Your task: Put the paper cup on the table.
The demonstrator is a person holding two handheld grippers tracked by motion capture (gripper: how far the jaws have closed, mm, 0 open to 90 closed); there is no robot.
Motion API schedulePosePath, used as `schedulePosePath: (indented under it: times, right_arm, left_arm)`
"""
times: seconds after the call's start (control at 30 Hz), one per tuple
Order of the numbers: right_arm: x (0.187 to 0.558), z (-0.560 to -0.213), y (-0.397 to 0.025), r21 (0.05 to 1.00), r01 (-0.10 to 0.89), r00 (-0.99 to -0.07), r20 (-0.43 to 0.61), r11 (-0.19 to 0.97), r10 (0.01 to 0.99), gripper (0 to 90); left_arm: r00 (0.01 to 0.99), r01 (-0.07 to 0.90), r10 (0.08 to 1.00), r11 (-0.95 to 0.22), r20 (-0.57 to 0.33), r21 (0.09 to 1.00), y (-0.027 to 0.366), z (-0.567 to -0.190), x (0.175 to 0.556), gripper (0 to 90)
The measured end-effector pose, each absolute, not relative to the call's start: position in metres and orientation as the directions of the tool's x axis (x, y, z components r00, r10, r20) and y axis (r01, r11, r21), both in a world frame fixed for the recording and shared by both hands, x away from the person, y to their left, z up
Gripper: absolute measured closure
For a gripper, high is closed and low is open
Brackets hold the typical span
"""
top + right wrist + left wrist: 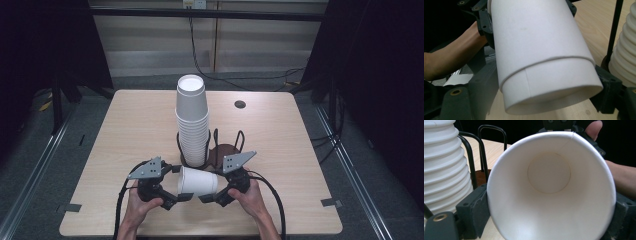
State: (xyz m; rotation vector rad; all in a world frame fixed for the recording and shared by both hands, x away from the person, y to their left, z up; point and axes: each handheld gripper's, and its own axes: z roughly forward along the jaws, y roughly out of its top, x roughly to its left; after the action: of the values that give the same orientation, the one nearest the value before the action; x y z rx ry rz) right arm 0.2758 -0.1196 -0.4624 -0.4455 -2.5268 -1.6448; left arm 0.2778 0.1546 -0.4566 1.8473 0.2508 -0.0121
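Note:
A white paper cup [197, 181] lies on its side just above the table's near edge, held between both grippers. My left gripper [180, 184] is shut on its rim end; in the left gripper view I look straight into the cup [549, 195], with a pad [474, 212] pressed on each side. My right gripper [214, 186] is shut on the base end, where the cup [536, 37] has a thin line round its wall. Whether that line is a second nested cup's rim, I cannot tell. A tall stack of white cups [192, 125] stands behind in a black wire holder [235, 142].
The holder's round dark base sits mid-table, right behind the grippers. The light wood table [140, 120] has a small round hole [240, 104] at the back right. Dark curtains flank the table, and cables run along the floor behind it.

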Motion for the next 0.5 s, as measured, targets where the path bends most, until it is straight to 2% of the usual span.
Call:
schedulePosePath:
  times: [0.13,0.27,0.5]
  right_arm:
    - [0.2748,-0.4635,-0.1186,0.877,0.291,-0.952,0.227,0.382,0.204,19.1]
    - [0.2736,-0.4659,-0.1202,0.888,0.294,-0.947,0.222,0.353,0.231,13.3]
    - [0.27,-0.4699,-0.1257,0.9,0.301,-0.934,0.212,0.316,0.288,12.9]
  left_arm:
    - [0.976,0.179,0.17,-0.271,-0.136,0.946,0.1541,-0.4565,0.2768,11.1]
    - [0.972,0.187,0.193,-0.274,-0.137,0.944,0.1567,-0.4544,0.2756,11.0]
    - [0.969,0.186,0.214,-0.288,-0.126,0.939,0.1604,-0.4534,0.276,11.0]
